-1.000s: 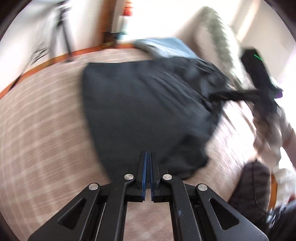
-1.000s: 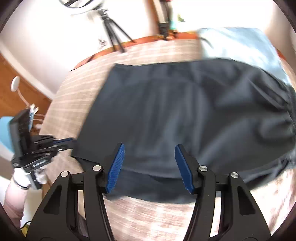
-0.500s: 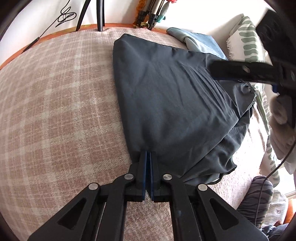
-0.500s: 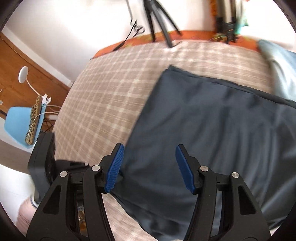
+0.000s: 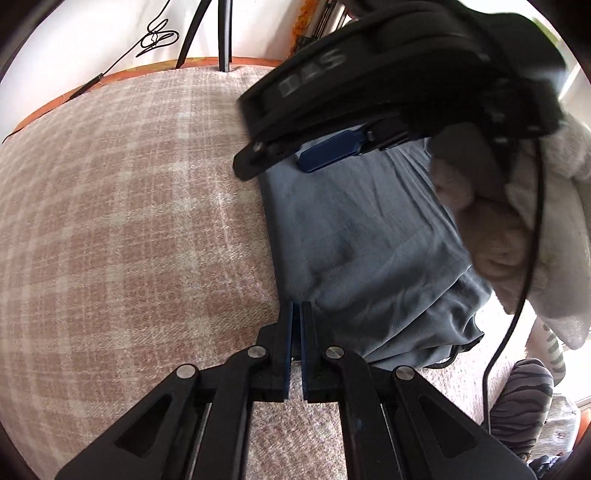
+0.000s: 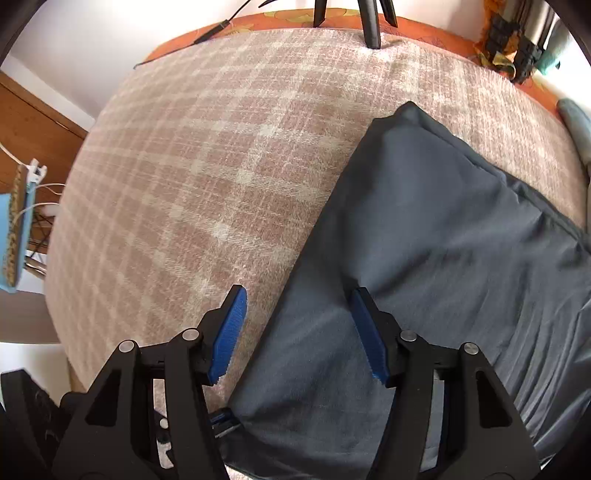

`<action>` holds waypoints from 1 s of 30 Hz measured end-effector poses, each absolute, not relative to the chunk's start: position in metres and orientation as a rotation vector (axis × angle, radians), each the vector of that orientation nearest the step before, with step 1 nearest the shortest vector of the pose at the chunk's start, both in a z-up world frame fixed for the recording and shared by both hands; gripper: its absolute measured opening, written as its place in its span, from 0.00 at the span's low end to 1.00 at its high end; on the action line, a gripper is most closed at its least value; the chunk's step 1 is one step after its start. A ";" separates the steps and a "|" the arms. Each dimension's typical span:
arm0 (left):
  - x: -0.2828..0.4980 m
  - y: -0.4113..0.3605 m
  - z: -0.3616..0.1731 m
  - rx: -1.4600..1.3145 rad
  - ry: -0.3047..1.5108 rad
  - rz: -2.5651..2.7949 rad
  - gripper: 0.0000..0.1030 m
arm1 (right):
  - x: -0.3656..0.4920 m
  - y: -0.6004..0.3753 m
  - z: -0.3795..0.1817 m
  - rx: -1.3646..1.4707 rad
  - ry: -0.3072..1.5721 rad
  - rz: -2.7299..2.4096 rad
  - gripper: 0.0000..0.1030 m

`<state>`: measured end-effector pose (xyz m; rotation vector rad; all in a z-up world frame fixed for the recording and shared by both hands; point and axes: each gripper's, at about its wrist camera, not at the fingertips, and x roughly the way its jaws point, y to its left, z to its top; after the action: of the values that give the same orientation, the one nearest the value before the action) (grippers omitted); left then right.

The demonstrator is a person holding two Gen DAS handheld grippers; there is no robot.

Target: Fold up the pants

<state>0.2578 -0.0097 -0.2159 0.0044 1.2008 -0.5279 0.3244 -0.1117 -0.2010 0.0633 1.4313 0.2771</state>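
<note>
Dark grey pants (image 5: 362, 243) lie folded on a pink-and-white plaid bed cover (image 5: 129, 221). My left gripper (image 5: 296, 314) is shut on the near left corner of the pants. My right gripper (image 6: 297, 328) is open, its blue pads straddling the left folded edge of the pants (image 6: 424, 258) just above the cloth. In the left wrist view the right gripper (image 5: 325, 157) hovers over the far part of the pants, with the hand that holds it hiding the right side of the cloth.
The plaid cover (image 6: 207, 166) stretches to the left of the pants. Tripod legs (image 6: 369, 26) stand at the far edge. A striped cushion (image 5: 521, 402) lies at the near right. A blue chair (image 6: 13, 229) stands beyond the left side of the bed.
My right gripper has swung left across the pants to their left folded edge and dropped lower, still open. My left gripper keeps its hold on the corner.
</note>
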 end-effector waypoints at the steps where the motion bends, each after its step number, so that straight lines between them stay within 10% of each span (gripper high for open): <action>1: 0.257 -0.009 -0.216 0.003 1.196 -0.529 0.01 | 0.324 -0.108 -0.201 0.046 1.431 0.267 0.58; 10: 0.244 0.000 -0.215 0.027 1.144 -0.528 0.01 | 0.318 -0.115 -0.198 0.065 1.410 0.242 0.07; 30: 0.247 0.009 -0.197 -0.030 1.196 -0.496 0.01 | 0.307 -0.183 -0.161 0.284 1.322 0.332 0.04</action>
<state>0.2472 0.0093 -0.1967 -0.0297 1.1958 -0.4957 0.3074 -0.1834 -0.1612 0.2838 1.3221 0.3321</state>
